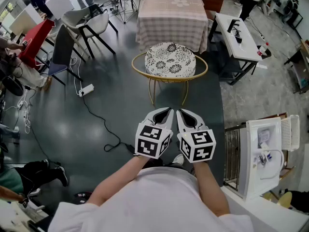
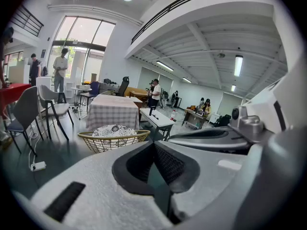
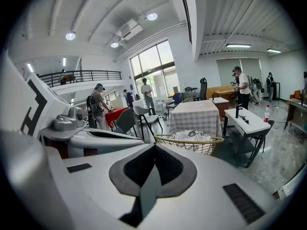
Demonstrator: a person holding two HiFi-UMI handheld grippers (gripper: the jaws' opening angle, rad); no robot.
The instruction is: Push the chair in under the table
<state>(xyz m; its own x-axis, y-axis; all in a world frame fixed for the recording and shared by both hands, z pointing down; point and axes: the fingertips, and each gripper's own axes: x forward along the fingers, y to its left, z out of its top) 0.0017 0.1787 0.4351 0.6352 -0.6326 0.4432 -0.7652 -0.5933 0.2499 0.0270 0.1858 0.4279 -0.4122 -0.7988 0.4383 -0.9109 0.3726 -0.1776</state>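
Observation:
The chair [image 1: 170,61] has a round gold wire frame and a black-and-white patterned cushion. It stands on the dark floor just in front of the table [image 1: 172,13], which is draped in a checked cloth. My left gripper [image 1: 166,111] and right gripper [image 1: 180,113] are held side by side, both shut and empty, a short way short of the chair's near rim and not touching it. In the left gripper view the chair [image 2: 113,138] and table [image 2: 114,110] lie ahead beyond the shut gripper [image 2: 153,145]. The right gripper view shows the chair [image 3: 189,142] and table [image 3: 195,114] past its shut gripper [image 3: 154,150].
A white bench table [image 1: 236,35] stands right of the chair. Grey and white chairs [image 1: 89,25] are at the left. A power strip with a black cable [image 1: 87,89] lies on the floor to the left. A white unit [image 1: 263,149] sits at my near right. People stand at the back.

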